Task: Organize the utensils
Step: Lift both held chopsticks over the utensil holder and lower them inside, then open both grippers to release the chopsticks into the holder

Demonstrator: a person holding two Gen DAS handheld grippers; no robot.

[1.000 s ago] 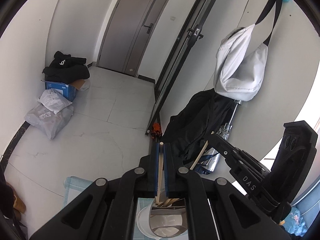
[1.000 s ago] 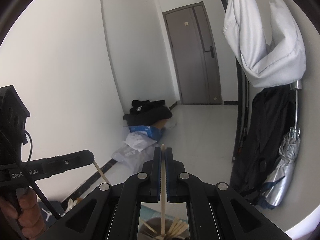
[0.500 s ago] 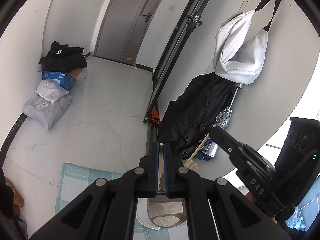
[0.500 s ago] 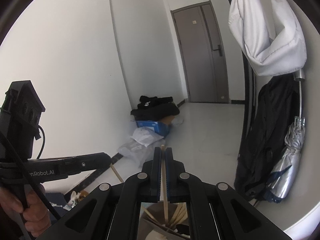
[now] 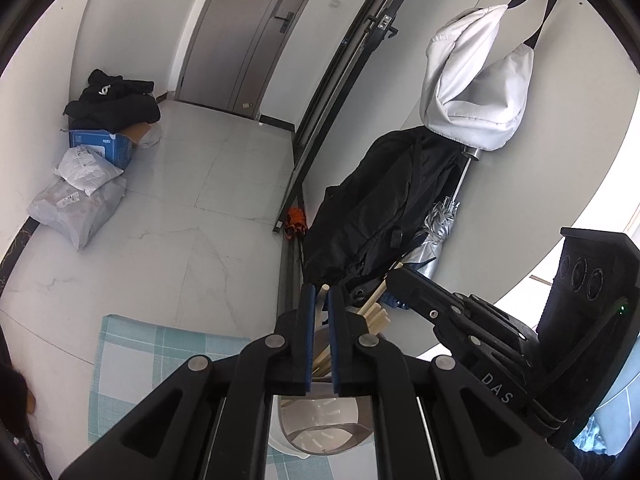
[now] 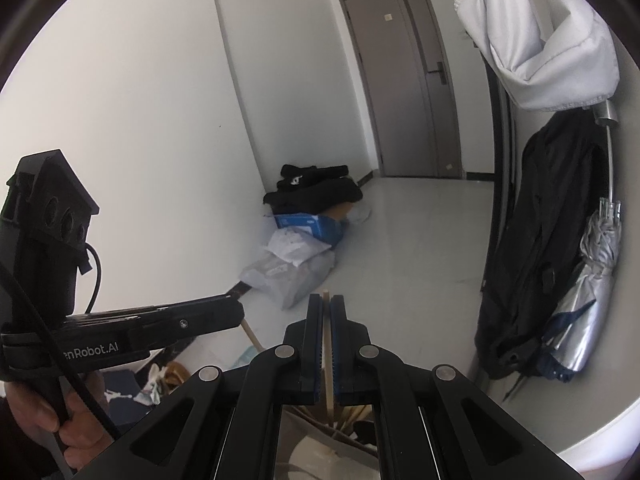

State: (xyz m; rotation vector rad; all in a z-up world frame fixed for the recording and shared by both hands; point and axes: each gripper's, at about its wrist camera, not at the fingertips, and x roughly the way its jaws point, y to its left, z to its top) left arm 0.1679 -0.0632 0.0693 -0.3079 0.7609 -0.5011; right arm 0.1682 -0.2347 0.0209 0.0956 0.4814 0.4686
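Chopsticks are what I hold: one pale chopstick [image 5: 325, 294] stands upright between the blue pads of my left tool [image 5: 319, 300], whose jaws look slightly parted around it, so I cannot tell whether they pinch it. Another chopstick [image 6: 327, 344] is clamped upright in my right tool [image 6: 326, 304], its jaws narrowed onto it. Both sticks reach down into the holder [image 5: 324, 420], a cup with a translucent grey rim and slotted white base, directly below my left tool at the near edge. More chopsticks [image 5: 374, 312] lean out of it toward the right, touching the tip of my right tool [image 5: 404, 280], which crowds in from the right. The holder stands on a teal checked mat [image 5: 160, 356] on the surface.

Seen from the right wrist, my left tool [image 6: 236, 312] comes in from the left, a stick poking below its tip.

Far beyond, on the floor, parcels [image 5: 76, 200] and a blue box [image 5: 102, 148] sit left; a black backpack [image 5: 376, 208], silver umbrella [image 5: 436, 236] and white bag [image 5: 476, 88] hang right.
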